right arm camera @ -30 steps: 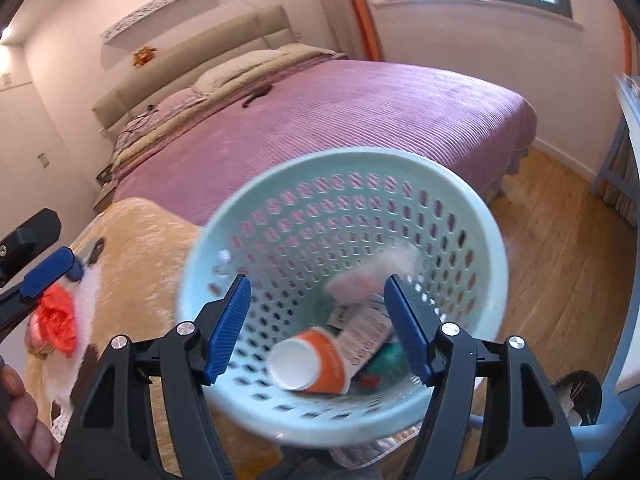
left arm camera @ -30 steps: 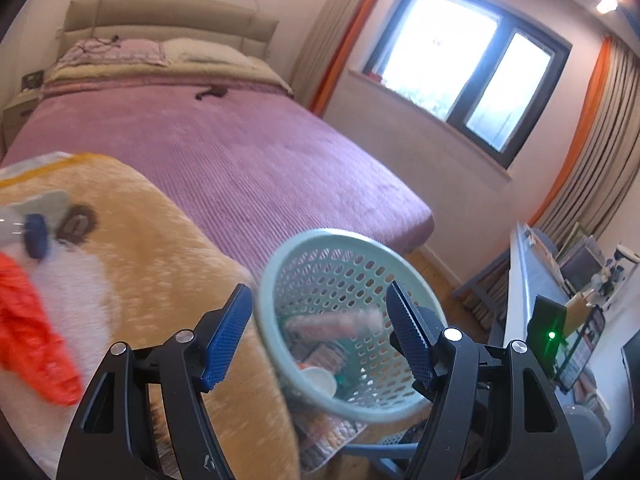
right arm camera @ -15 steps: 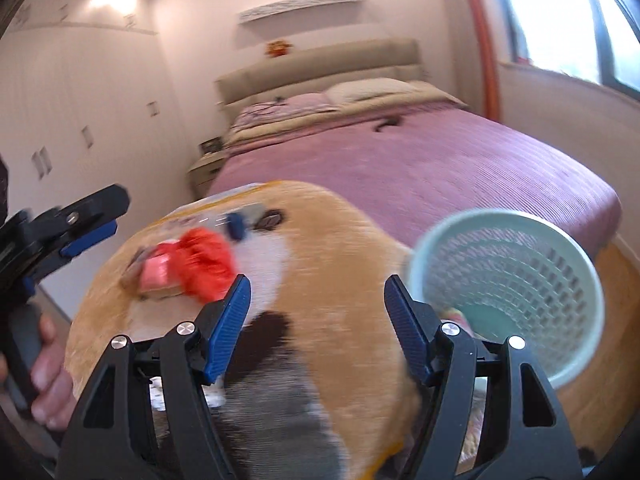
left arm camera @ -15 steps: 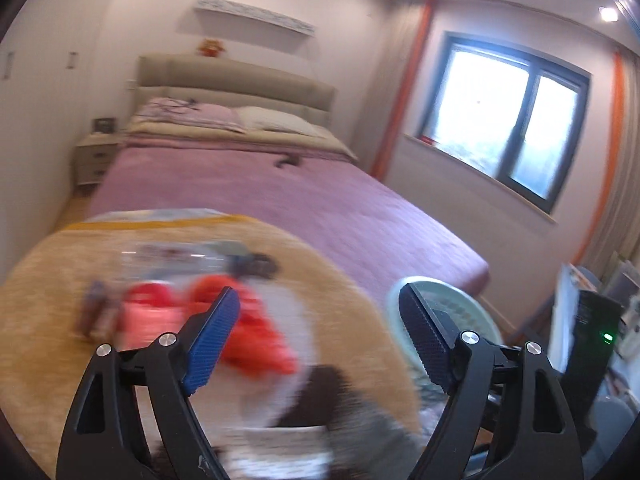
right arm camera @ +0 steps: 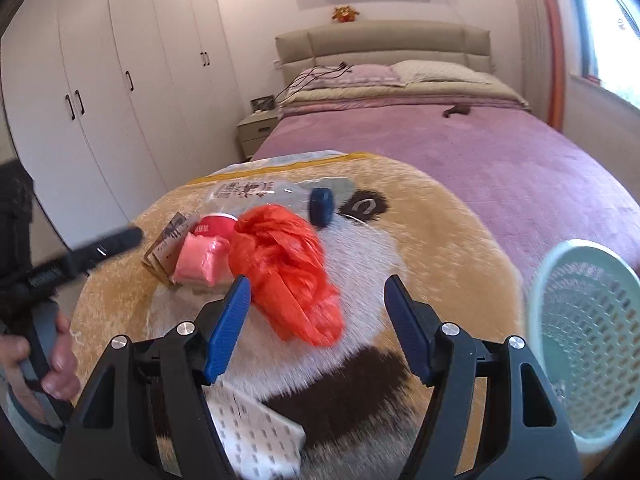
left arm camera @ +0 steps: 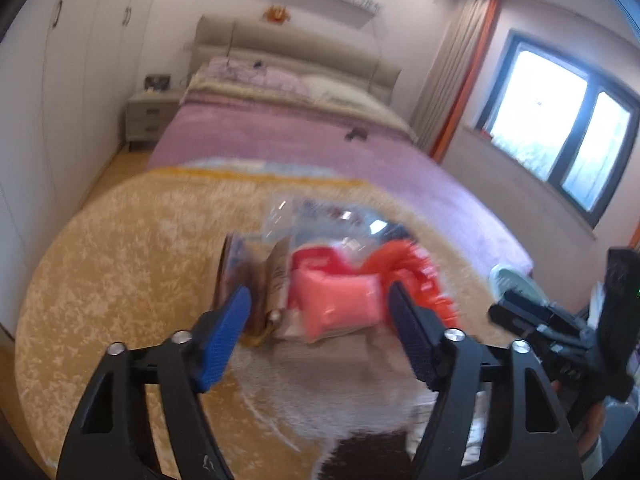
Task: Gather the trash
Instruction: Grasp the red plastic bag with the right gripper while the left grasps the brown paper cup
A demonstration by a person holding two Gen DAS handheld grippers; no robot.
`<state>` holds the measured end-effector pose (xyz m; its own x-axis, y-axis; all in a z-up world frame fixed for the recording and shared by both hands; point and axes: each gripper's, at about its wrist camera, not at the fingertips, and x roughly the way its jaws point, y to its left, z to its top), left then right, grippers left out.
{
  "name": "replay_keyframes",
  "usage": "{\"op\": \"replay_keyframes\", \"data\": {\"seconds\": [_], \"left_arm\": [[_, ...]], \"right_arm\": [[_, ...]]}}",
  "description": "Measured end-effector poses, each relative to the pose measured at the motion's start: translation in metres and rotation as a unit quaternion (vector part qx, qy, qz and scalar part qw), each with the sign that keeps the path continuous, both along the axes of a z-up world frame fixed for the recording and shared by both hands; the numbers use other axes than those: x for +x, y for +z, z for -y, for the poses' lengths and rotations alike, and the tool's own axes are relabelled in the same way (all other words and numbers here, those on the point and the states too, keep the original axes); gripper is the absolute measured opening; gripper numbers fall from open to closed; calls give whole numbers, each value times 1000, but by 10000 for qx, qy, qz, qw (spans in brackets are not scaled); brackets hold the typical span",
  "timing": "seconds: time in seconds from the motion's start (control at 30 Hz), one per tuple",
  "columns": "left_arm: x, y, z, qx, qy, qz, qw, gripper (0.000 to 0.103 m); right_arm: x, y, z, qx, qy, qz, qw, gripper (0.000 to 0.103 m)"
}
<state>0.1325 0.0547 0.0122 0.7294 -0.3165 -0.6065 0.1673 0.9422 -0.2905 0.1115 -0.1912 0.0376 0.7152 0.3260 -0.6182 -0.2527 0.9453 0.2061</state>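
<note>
Both our left gripper (left arm camera: 320,312) and right gripper (right arm camera: 316,308) gape wide, empty; ahead, the soft pink packet (left arm camera: 340,304) probably crushes easily, best pinched across its middle.

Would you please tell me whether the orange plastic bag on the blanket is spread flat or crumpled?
Crumpled. The orange plastic bag sits bunched in a wrinkled heap on the blanket, beside the pink packet.
</note>
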Motion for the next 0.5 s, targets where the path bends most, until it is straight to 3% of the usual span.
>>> {"op": "replay_keyframes", "data": {"seconds": [0.1,0.23,0.37,0.5], "left_arm": [[15,-18,-9,75,190,-261,9995,54],[22,-31,-13,-39,172,-316,9993,47],[28,-38,-18,-206,226,-358,9989,46],[28,-46,-20,-286,243,-502,9980,27]], "right_arm": [[15,-3,-11,-38,126,21,9999,66],[28,-14,-26,-178,270,-58,9995,66],[39,-27,-35,-198,381,-251,9988,66],[43,-31,-38,-207,492,-379,9979,66]]}}
